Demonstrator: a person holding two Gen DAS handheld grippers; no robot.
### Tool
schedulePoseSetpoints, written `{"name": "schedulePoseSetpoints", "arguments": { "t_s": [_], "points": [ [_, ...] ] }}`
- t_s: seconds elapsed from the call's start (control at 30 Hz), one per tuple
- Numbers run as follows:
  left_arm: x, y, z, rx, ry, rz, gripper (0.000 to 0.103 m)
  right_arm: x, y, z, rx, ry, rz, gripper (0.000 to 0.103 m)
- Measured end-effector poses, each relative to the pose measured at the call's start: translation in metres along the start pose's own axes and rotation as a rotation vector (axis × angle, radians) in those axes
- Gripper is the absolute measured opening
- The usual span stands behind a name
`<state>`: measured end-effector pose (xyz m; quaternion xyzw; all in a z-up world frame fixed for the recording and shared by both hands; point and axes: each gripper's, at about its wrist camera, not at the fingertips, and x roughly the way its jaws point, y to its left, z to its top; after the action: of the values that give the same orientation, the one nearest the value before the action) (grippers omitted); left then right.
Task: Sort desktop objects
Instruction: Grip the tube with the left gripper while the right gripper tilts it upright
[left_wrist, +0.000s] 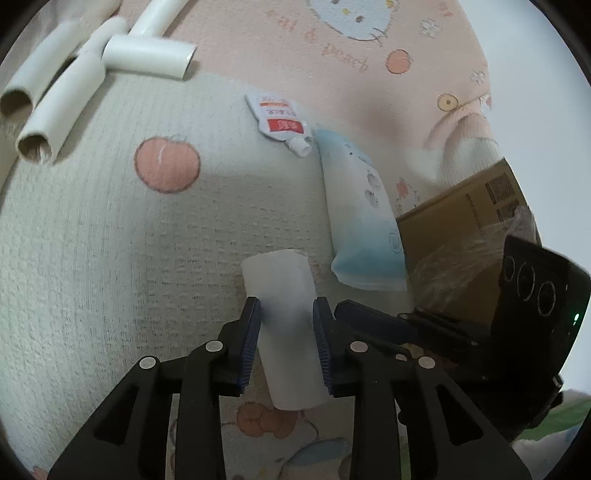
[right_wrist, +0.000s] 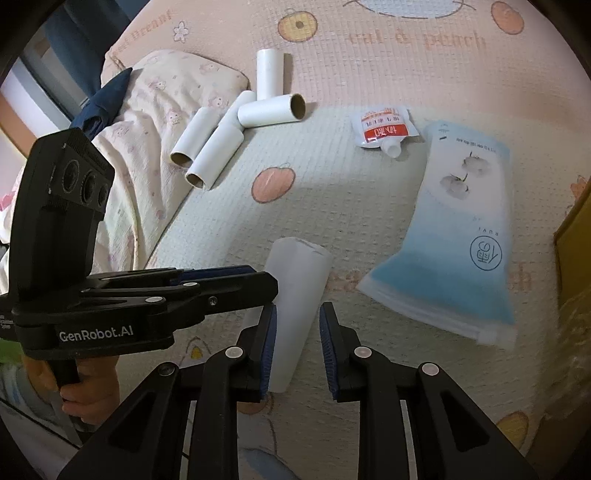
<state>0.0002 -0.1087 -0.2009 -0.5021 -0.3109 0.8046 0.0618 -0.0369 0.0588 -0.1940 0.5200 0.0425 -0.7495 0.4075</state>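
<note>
A pile of tubes (right_wrist: 271, 109) lies near the bed's (right_wrist: 332, 206) far left corner, the right gripper (right_wrist: 297, 317) pinches the last tube (left_wrist: 277, 280), the left gripper (left_wrist: 286, 310) is spread around it, and the pouch (right_wrist: 384, 127) and bag (right_wrist: 458, 229) still wait.

tubes (right_wrist: 236, 125): white | pouch (right_wrist: 454, 236): white-to-blue fade | sachet (right_wrist: 384, 127): white, red label | mat (right_wrist: 332, 177): pink-cream, peach prints

White paper roll (left_wrist: 284, 328) lies flat, seemingly crushed; four more (right_wrist: 236, 133) piled beyond.
</note>
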Motion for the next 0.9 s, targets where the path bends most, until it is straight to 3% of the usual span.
{"name": "schedulePoseSetpoints", "arguments": {
  "t_s": [0.07, 0.23, 0.4, 0.73, 0.9],
  "points": [
    [0.001, 0.009, 0.000, -0.049, 0.013, -0.031, 0.036, 0.001, 0.000, -0.001, 0.003, -0.001, -0.008, 0.025],
    [0.008, 0.023, 0.001, -0.145, 0.053, -0.096, 0.040, 0.005, 0.000, -0.004, 0.008, 0.011, -0.011, 0.058],
    [0.012, 0.022, 0.001, -0.154, 0.061, -0.112, 0.041, 0.018, 0.007, -0.008, 0.001, 0.027, 0.022, 0.059],
    [0.014, 0.021, 0.001, -0.157, 0.064, -0.111, 0.041, 0.025, -0.029, -0.029, 0.244, -0.134, 0.197, 0.061],
    [0.016, 0.021, 0.003, -0.154, 0.072, -0.114, 0.041, 0.025, -0.028, -0.022, 0.225, -0.098, 0.206, 0.061]
  ]
}}
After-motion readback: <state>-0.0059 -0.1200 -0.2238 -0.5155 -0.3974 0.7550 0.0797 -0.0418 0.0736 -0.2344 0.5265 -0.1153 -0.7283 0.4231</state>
